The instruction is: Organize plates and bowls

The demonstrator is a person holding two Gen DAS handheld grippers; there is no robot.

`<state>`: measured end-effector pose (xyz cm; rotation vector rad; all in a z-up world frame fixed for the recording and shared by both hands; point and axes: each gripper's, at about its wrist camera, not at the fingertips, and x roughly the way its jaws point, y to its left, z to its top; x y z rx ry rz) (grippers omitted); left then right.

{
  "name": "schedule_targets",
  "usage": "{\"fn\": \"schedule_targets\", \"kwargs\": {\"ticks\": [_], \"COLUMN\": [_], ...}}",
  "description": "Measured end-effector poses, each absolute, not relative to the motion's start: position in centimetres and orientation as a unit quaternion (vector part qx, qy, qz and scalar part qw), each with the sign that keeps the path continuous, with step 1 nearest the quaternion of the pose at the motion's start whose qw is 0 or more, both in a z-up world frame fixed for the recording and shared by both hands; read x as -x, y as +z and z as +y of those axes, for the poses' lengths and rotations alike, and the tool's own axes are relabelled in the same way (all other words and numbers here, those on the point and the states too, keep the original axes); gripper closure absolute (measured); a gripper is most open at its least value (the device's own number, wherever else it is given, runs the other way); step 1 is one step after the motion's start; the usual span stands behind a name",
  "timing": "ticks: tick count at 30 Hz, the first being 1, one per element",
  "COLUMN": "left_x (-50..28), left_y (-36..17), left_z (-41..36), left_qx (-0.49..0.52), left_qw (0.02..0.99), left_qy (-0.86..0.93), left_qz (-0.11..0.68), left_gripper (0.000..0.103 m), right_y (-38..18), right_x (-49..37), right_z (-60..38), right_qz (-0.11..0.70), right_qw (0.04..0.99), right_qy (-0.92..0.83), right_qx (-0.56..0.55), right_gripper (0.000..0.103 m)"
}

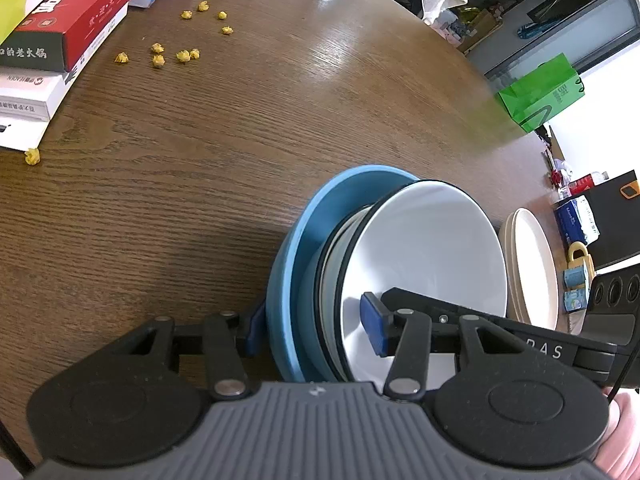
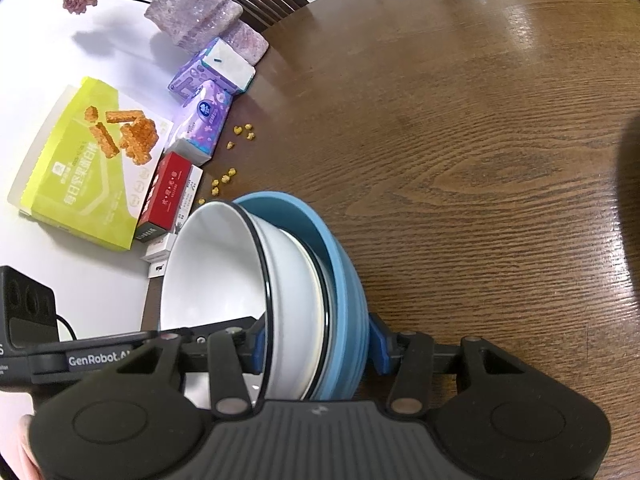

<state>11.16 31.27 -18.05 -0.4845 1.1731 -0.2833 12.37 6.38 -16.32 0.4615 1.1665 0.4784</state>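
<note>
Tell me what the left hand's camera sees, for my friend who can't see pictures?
The left gripper is clamped on a stack of dishes: a white bowl nested in a blue plate, held above a brown wooden table. Yellow crumbs and boxes lie farther off.

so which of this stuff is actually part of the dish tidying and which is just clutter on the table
Part of the job:
- blue plate
- white bowl nested on it
- cream plates to one side
- left claw and right claw, both gripping the stack

Just lying about:
- yellow crumbs
- red box
- snack box
- tissue packs
- green bag
</note>
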Motion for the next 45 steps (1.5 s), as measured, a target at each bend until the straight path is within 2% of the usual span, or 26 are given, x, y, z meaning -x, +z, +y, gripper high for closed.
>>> {"fn": "schedule_targets", "kwargs": {"ticks": [22,45], "left_x": [-11.9,-12.7], "left_y": [-16.5,-14.8], "left_z": [29.9,25.3], "left_qx": [0.211,0.195], "left_qw": [0.807,0.812], "left_qy": [-0.145,-0.172], "left_qz": [0.532,0.522], "left_gripper": [0.053,0.053], "right_y": [-14.7,-13.0], "right_x": [-12.3,-12.3], "right_z": [4.7,-0.3], "right_qz": [0.523,0.504], "right_qw": [0.795,0.809], "right_qy": [0.220,0.205], "right_qx": [-0.215,-0.223], "right_gripper": [0.056,0.056]}}
